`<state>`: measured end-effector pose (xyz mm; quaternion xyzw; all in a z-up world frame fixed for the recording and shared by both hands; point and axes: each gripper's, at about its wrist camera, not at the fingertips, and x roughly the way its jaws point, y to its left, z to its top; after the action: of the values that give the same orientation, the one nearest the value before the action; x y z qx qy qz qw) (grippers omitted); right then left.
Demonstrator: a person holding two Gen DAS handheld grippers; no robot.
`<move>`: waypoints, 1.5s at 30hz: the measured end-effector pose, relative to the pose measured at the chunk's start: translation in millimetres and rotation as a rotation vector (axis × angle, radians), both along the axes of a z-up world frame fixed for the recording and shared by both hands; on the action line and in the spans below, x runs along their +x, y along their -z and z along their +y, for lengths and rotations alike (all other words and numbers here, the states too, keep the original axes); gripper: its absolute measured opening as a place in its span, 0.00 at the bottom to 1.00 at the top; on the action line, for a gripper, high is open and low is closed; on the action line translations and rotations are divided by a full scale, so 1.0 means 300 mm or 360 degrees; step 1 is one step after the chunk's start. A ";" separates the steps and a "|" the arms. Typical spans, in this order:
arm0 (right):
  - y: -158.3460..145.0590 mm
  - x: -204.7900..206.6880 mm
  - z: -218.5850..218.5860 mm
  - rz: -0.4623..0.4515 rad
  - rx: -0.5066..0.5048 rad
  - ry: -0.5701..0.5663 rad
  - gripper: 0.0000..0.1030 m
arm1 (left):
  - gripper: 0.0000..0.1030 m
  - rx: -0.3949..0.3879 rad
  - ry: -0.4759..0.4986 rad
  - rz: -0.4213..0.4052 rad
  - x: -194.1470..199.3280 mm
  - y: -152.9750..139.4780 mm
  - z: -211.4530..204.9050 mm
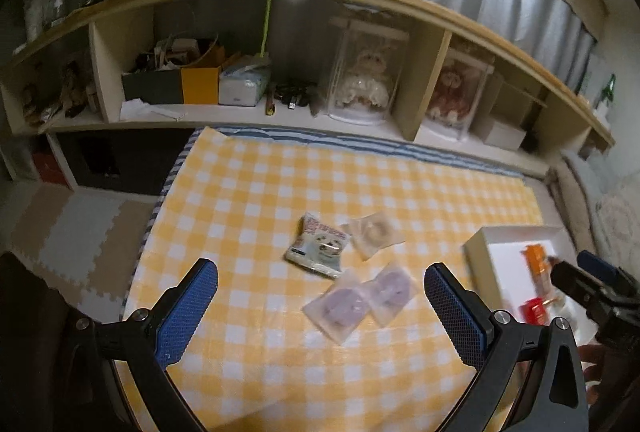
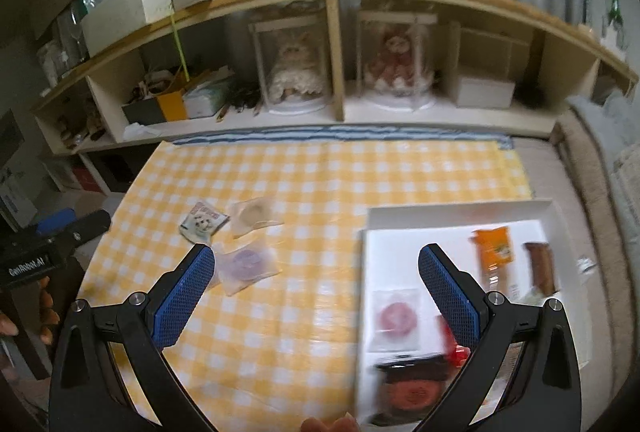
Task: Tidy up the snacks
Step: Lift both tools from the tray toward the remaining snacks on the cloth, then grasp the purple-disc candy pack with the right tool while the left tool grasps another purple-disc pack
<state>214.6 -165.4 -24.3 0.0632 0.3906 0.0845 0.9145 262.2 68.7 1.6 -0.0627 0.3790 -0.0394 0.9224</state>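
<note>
The white box (image 2: 460, 220) near the right edge of the checkered counter (image 1: 248, 200) already holds several snacks. Four snack packets (image 1: 320, 251) lie loose mid-counter. The left hand-held gripper (image 1: 320, 306) and right hand-held gripper (image 2: 316, 294) both gape wide, holding nothing.

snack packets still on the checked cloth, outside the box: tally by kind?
Purple round snack in clear wrap: 2
Beige round snack in clear wrap: 1
Printed white-and-blue pouch: 1
Total: 4 left outside the white box
</note>
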 end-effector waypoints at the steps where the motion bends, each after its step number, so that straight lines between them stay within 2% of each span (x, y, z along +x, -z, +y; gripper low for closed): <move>1: 0.018 0.010 0.010 0.0021 0.0022 0.0008 1.00 | 1.00 0.0015 0.0025 0.0005 0.013 0.015 -0.002; 5: 0.095 0.069 0.046 0.0144 0.0113 0.0058 1.00 | 1.00 0.0049 0.0113 -0.0009 0.061 0.064 -0.003; 10: 0.189 0.177 0.087 0.0339 0.0209 0.0170 1.00 | 1.00 0.0173 0.0236 -0.0016 0.083 0.129 -0.004; 15: 0.310 0.301 0.130 0.0579 0.0407 0.0356 1.00 | 1.00 0.0262 0.0340 0.0002 0.089 0.197 0.000; 19: 0.369 0.365 0.190 0.0645 0.0350 0.0472 1.00 | 1.00 0.0305 0.0375 0.0028 0.093 0.245 0.018; 22: 0.395 0.393 0.243 0.0644 0.0248 0.0498 1.00 | 1.00 0.0271 0.0351 0.0039 0.106 0.266 0.038; 26: 0.429 0.415 0.303 0.0621 0.0057 0.0471 1.00 | 1.00 0.0249 0.0382 0.0053 0.118 0.299 0.032; 31: 0.473 0.396 0.338 0.0621 -0.0122 0.0343 1.00 | 1.00 0.0280 0.0514 0.0089 0.138 0.358 -0.025; 38: 0.508 0.329 0.289 0.0660 -0.0184 0.0125 1.00 | 0.96 0.0324 0.0625 0.0185 0.181 0.427 -0.098; 40: 0.506 0.313 0.272 0.0652 -0.0203 0.0059 0.97 | 0.95 0.0347 0.0638 0.0207 0.195 0.449 -0.109; 45: 0.501 0.265 0.227 0.0598 -0.0236 -0.0127 0.74 | 0.94 0.0335 0.0638 0.0232 0.224 0.487 -0.122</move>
<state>294.2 -97.4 -174.7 -0.0052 0.5617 0.0785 0.8236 329.4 32.2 -144.6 0.1075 0.4515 -0.1775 0.8678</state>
